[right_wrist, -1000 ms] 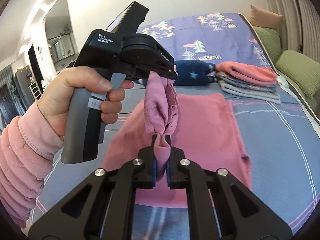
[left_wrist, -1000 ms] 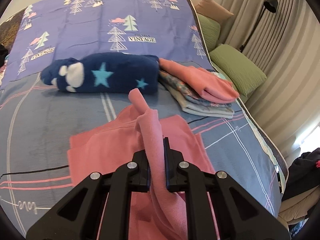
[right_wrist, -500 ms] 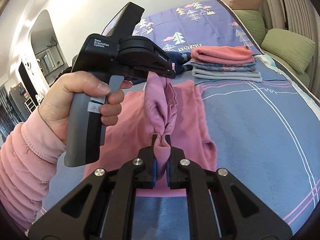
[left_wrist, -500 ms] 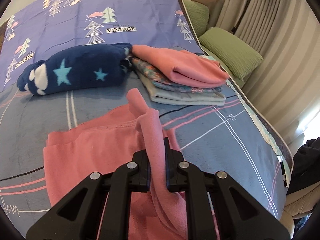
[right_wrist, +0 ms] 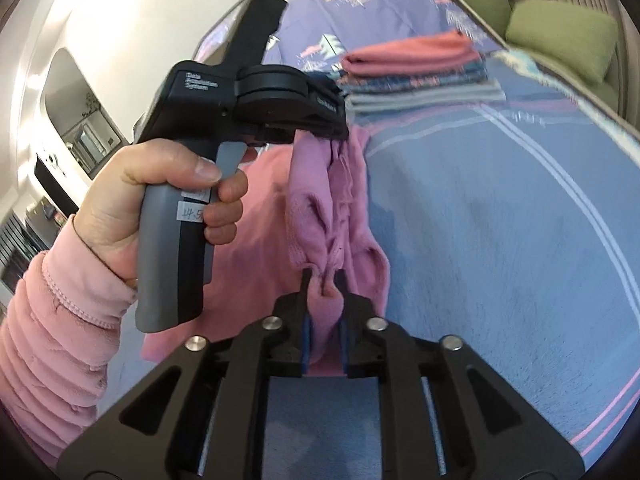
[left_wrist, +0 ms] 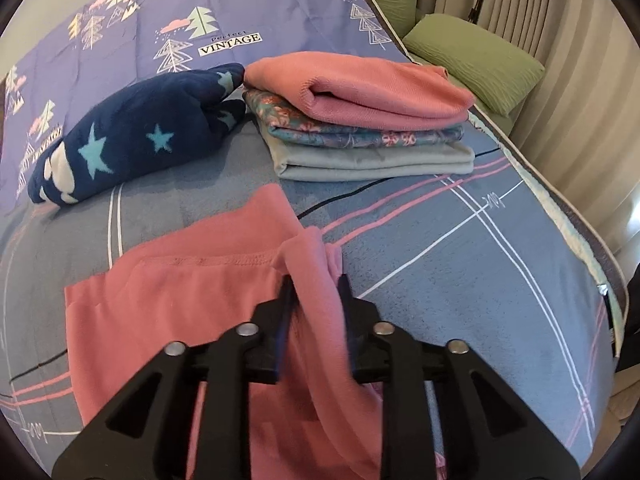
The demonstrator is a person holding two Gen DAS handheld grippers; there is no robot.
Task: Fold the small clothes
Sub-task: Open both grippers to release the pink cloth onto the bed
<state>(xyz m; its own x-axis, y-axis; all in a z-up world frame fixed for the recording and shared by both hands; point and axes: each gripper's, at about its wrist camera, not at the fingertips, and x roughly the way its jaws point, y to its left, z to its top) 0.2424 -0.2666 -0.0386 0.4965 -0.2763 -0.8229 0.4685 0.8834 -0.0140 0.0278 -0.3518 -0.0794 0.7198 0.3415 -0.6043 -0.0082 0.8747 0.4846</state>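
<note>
A pink fleece garment (left_wrist: pixel 172 304) lies partly flat on the blue bed cover (left_wrist: pixel 460 240), one edge lifted. My left gripper (left_wrist: pixel 314 292) has its jaws parted around a fold of that edge; the cloth still hangs between the fingers. My right gripper (right_wrist: pixel 322 284) is shut on another bunch of the same pink garment (right_wrist: pixel 320 216). The left gripper's handle (right_wrist: pixel 192 184), held by a hand in a pink sleeve, shows in the right wrist view just left of the cloth.
A stack of folded clothes (left_wrist: pixel 360 120), pink on top, sits beyond the garment. A navy star-patterned plush roll (left_wrist: pixel 132 136) lies to its left. Green pillows (left_wrist: pixel 472 56) and curtains are at the right edge of the bed.
Both grippers have carried the pink edge forward toward the folded stack and lowered it. The left gripper's jaws have widened from tightly pinched to parted.
</note>
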